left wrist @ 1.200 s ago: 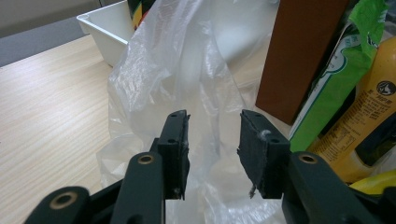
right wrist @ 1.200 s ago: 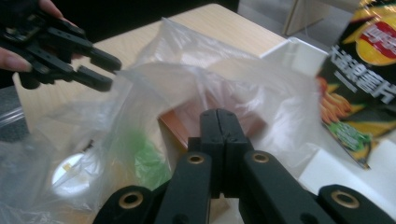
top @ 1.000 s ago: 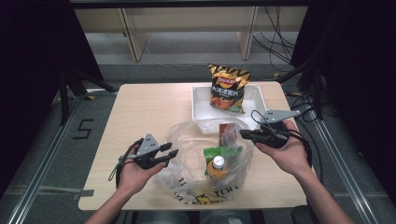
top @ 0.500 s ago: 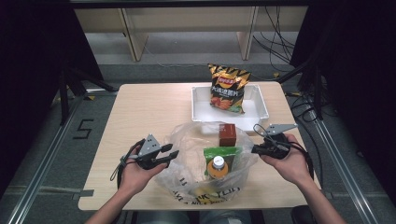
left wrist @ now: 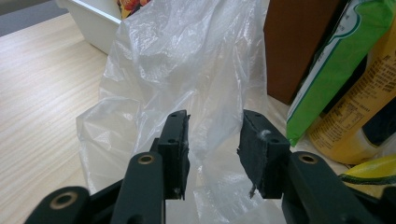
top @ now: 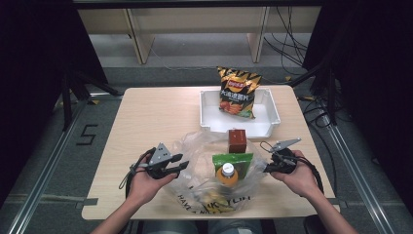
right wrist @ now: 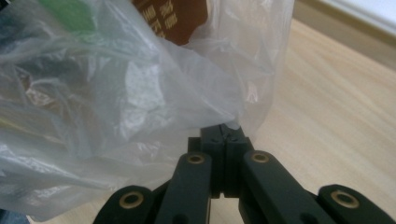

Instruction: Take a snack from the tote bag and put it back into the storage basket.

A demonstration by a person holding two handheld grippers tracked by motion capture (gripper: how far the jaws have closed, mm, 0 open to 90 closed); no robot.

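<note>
A clear plastic bag [top: 199, 151] lies at the table's front middle. It holds a brown box [top: 237, 140], a green packet [top: 233, 161] and a bottle [top: 227, 171] with an orange cap. My left gripper [top: 184, 164] sits at the bag's left side. In the left gripper view its jaws [left wrist: 212, 135] stand open, with bag film [left wrist: 187, 60] just beyond and below them. My right gripper [top: 267, 168] is at the bag's right edge. In the right gripper view it [right wrist: 226, 133] is shut on a pinch of the bag [right wrist: 116, 93], and the brown box [right wrist: 173, 18] shows through the plastic.
A white tray [top: 272, 117] stands at the back right of the table with a bag of chips [top: 237, 92] leaning in it. The left half of the wooden tabletop [top: 146, 117] is bare. Cables trail along the floor at the right.
My right gripper has come down toward the table with the bag's edge in it, and the bag has sagged lower and wider. The left gripper has stayed in place.
</note>
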